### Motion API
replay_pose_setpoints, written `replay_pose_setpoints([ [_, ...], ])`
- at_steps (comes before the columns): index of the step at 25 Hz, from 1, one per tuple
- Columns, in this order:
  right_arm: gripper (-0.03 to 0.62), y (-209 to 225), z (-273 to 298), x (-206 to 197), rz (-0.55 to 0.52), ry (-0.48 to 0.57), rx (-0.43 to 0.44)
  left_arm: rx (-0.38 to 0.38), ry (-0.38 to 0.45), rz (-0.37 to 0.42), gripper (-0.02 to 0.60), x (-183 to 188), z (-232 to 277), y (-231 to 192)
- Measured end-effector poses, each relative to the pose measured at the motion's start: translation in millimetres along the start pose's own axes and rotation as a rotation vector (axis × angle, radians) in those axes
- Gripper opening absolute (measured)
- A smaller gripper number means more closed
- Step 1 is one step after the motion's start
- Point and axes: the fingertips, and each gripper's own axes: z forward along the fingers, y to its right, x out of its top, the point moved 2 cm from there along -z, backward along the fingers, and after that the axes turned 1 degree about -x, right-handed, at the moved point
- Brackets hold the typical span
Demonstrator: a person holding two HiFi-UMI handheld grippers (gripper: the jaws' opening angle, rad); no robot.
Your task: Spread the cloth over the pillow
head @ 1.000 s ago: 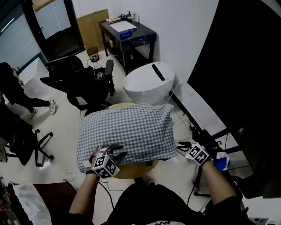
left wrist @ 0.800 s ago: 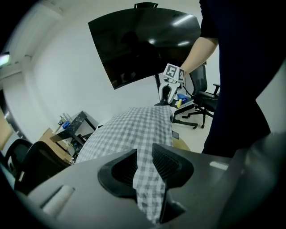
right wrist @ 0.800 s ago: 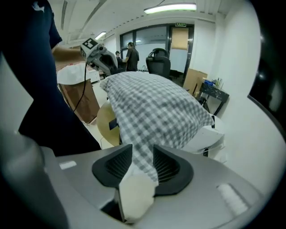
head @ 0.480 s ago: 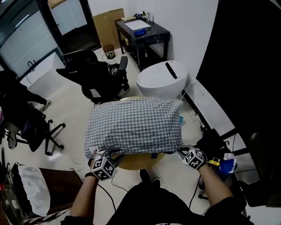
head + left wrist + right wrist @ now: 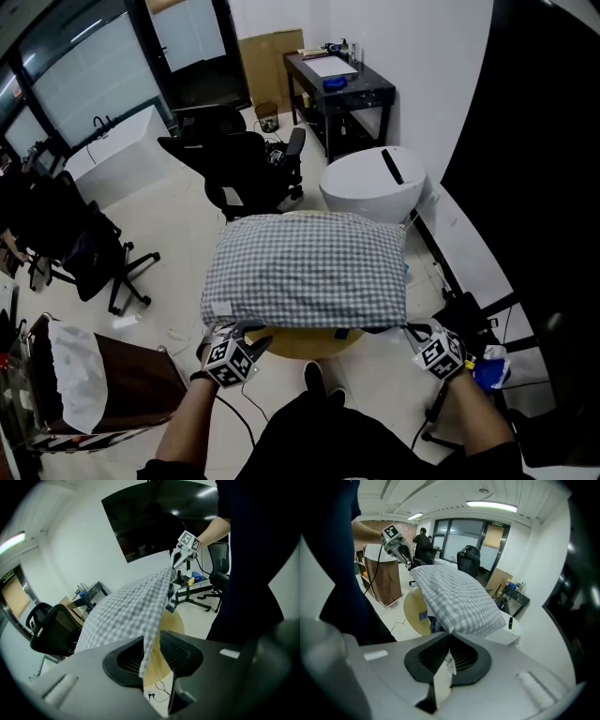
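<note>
Lengthwise, the checked cloth (image 5: pixel 305 270) runs from left tool (image 5: pixel 248 336) to right tool (image 5: pixel 414 331)

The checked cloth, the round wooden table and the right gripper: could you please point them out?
checked cloth (image 5: pixel 309 267), head view, middle of its top.
round wooden table (image 5: pixel 298 343), head view, bare near edge.
right gripper (image 5: pixel 449 639), right gripper view, between its fingertips.

Black short-sleeved top (image 5: pixel 314 439). On left gripper (image 5: pixel 246 337), white cube (image 5: pixel 228 362) w/ b&w square markers; same again on right gripper (image 5: pixel 413 330). Close up: smooth moulded grey bodies, left one darker, right one lighter. Black ribbed pads (image 5: pixel 126 656) in rounded black surrounds, both sides.
</note>
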Motion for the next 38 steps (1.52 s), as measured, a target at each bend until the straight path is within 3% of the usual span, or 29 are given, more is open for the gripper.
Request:
replay_pose_setpoints([
  [8,0.012,-12.6,-47.9,17.0,-0.111,-0.004,-0.035,0.029,-0.04,-0.009,0.098,-16.9,-9.0,2.1],
  [11,0.012,-17.1,-49.1,14.6,-0.1,-0.014,-0.038,0.082,-0.127,-0.043,0.113,-50.4,-7.3,-3.7],
  [15,0.012,-20.1,-42.5,12.5,-0.068,-0.018,-0.045,0.168,-0.285,-0.117,0.22,-115.0,4.4,-18.1],
  [19,0.012,-17.5,-41.4,14.8,-0.052,-0.037,-0.054,0.235,-0.379,-0.09,0.242,-157.5,13.4,-38.5],
  [24,0.012,-10.8,-46.0,16.7,-0.037,-0.08,-0.086,0.174,-0.455,-0.093,0.247,-190.2,24.8,-51.5],
  [25,0.012,-9.3,-47.9,18.3,-0.043,-0.093,-0.097,0.174,-0.452,-0.083,0.241,-199.6,30.6,-55.1],
  [28,0.012,-6.9,-58.3,25.3,-0.091,-0.15,-0.137,0.156,-0.418,-0.042,0.079,-203.7,31.3,-61.7],
  [30,0.012,-7.6,-67.4,32.1,-0.124,-0.182,-0.154,0.127,-0.397,0.009,0.003,-200.6,24.6,-61.7],
  [38,0.012,-21.3,-69.5,42.3,-0.125,-0.25,-0.141,0.054,-0.389,0.161,0.001,-195.5,-26.6,-77.4],
])
